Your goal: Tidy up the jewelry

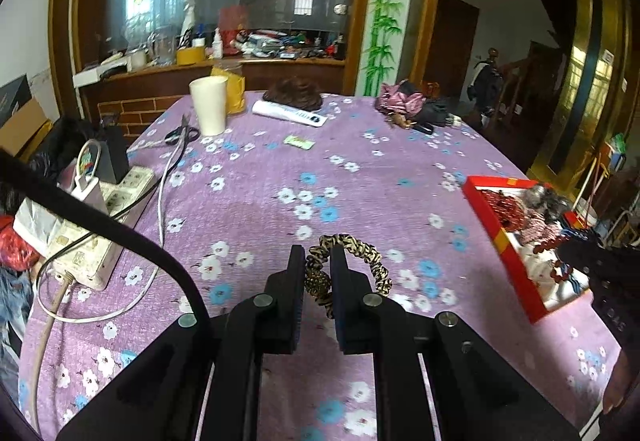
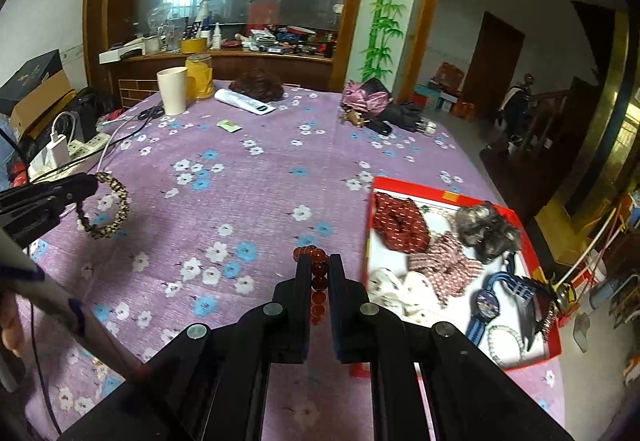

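Note:
My left gripper (image 1: pixel 318 256) is shut on a leopard-print scrunchie (image 1: pixel 374 261) and holds it above the purple floral tablecloth; it also shows at the left of the right wrist view (image 2: pixel 108 207), hanging from the left gripper (image 2: pixel 94 181). My right gripper (image 2: pixel 319 265) is shut on a red-brown bead bracelet (image 2: pixel 318 281), just left of a red-rimmed box (image 2: pixel 448 197). The box holds red scrunchies (image 2: pixel 400 223), a grey fur tie (image 2: pixel 486 229), a blue watch (image 2: pixel 488 307) and a pearl bracelet (image 2: pixel 506 345). The box also shows at the right of the left wrist view (image 1: pixel 516 265).
A power strip with chargers and cables (image 1: pixel 100 217) lies at the table's left edge. A white cup (image 1: pixel 208 105), scissors (image 1: pixel 182 133), a remote (image 1: pixel 290 113), a brown wig (image 1: pixel 294 93) and a folded umbrella (image 1: pixel 416 107) sit at the far side.

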